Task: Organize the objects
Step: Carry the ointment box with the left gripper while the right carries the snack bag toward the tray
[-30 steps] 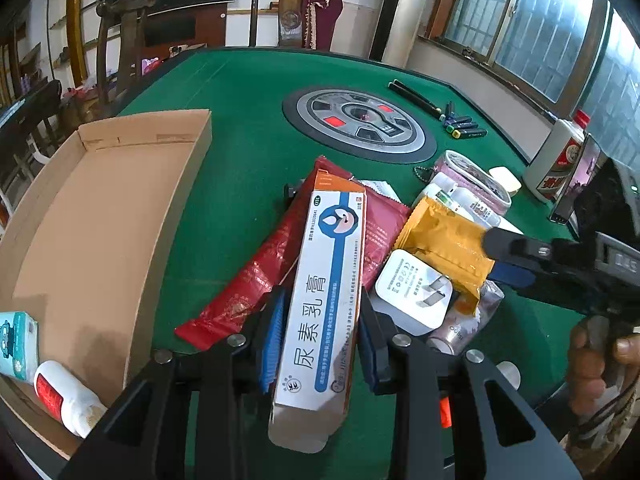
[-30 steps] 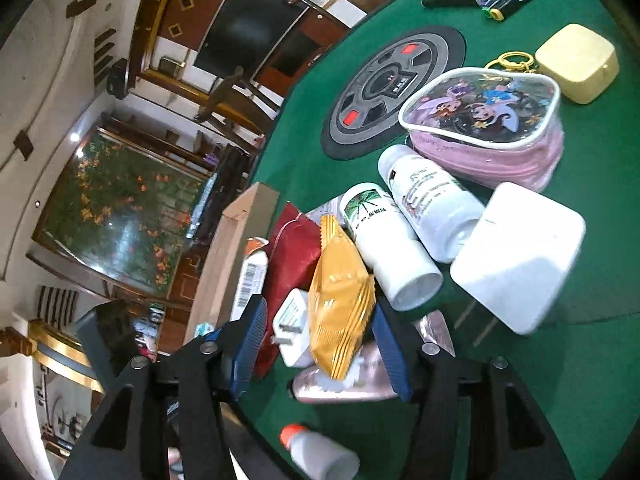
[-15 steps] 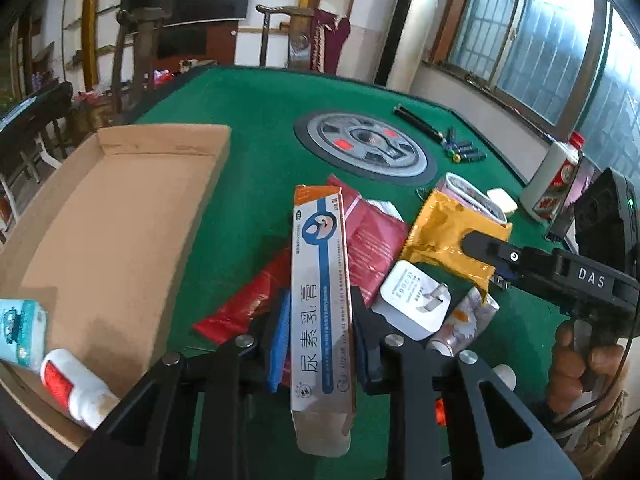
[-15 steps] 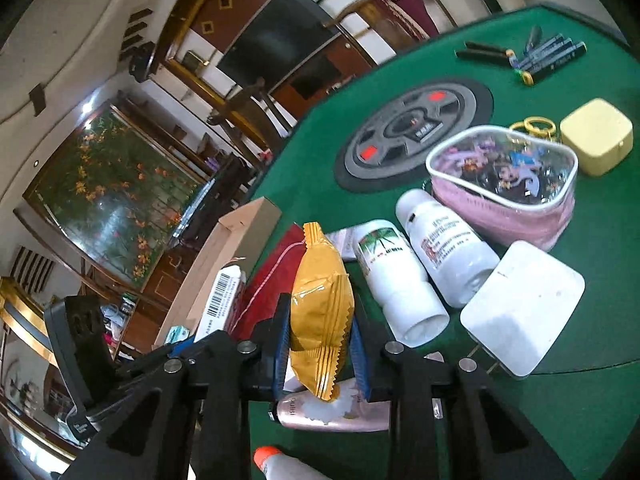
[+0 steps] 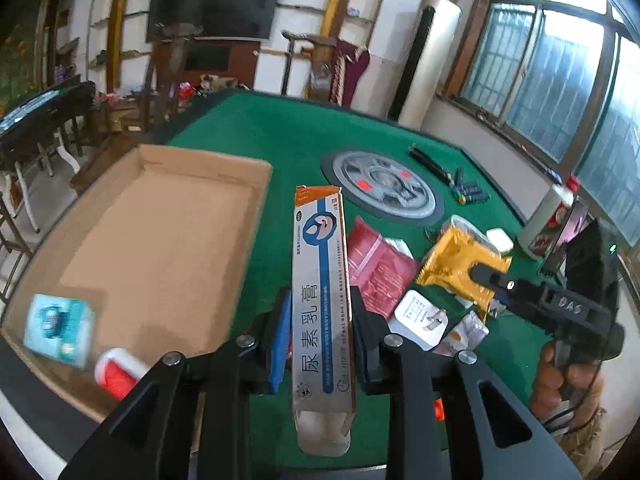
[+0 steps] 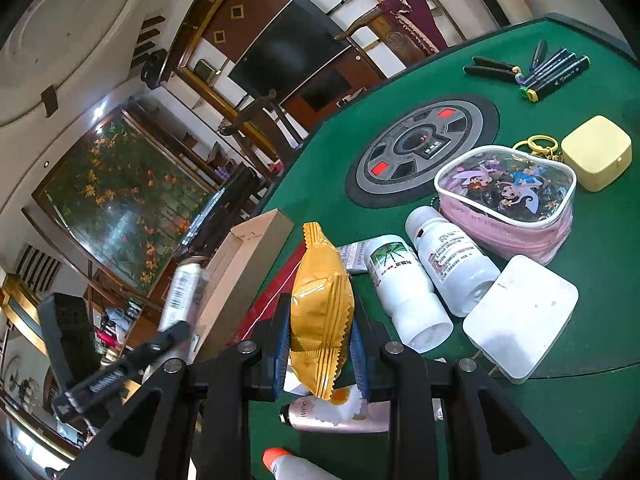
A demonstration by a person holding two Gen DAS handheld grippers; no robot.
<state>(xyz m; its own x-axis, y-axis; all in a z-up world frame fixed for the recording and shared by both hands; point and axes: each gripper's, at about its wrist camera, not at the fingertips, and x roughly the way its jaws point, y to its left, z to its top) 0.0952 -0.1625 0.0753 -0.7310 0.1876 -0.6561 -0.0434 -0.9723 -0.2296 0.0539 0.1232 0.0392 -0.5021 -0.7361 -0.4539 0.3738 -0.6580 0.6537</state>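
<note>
My left gripper is shut on a long white-and-blue ointment box, held lifted above the green table, just right of the open cardboard box. That cardboard box holds a teal carton and a white bottle with a red cap. My right gripper is shut on a yellow snack packet, raised over the pile; in the left wrist view the packet shows at the right gripper's tip. The ointment box appears blurred at left in the right wrist view.
On the table lie a red pouch, a white plug adapter, two white bottles, a pink cartoon pouch, a white flat box, a yellow case, markers, a pink tube and a round centre panel.
The left gripper lifted the ointment box off the pile and moved it toward the cardboard box. The right gripper shut on the yellow packet and raised it.
</note>
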